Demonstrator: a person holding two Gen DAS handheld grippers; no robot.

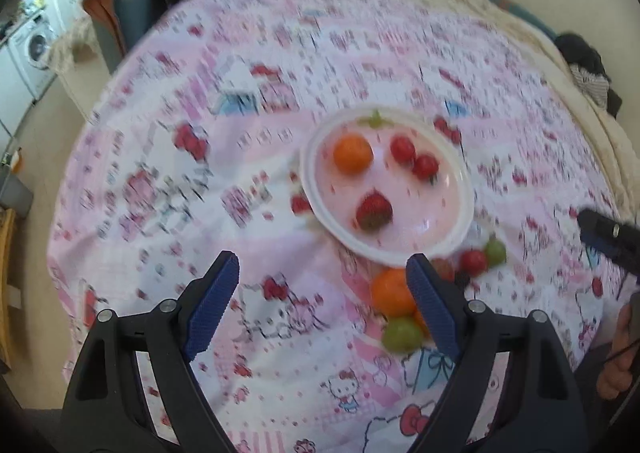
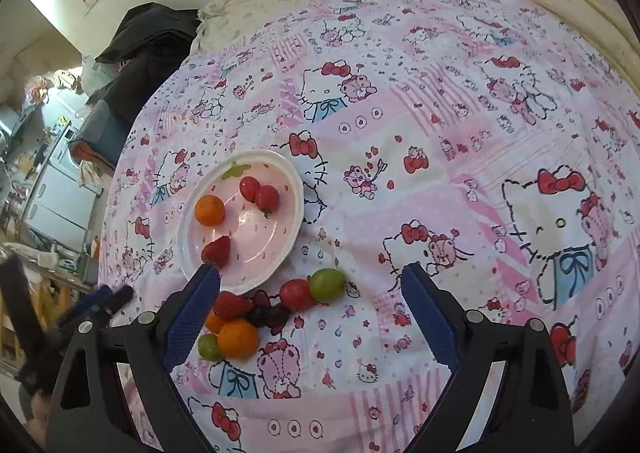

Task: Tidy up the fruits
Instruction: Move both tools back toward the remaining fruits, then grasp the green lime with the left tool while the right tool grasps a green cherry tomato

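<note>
Four fruits lie in the pink plate (image 2: 294, 189) with its white rim: an orange (image 2: 209, 209), two cherry tomatoes (image 2: 259, 192) and a strawberry (image 2: 217, 251). Just beside the plate's near rim, a loose cluster (image 2: 256, 317) of oranges, green grapes, a tomato, a strawberry and a dark berry rests on the patterned cloth (image 2: 440, 125). Left gripper (image 1: 322, 289) and right gripper (image 2: 311, 292) both hang with jaws apart and nothing between them, wide bare cloth to the plate's right.

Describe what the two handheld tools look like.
Both match. The left tool and the right tool each have a matte black, angular frame with triangular cut-outs and round silver bolts at the joints. Each finger carries a ridged, dark blue pad. A thin black cable runs by the person's hand holding the right one.
</note>
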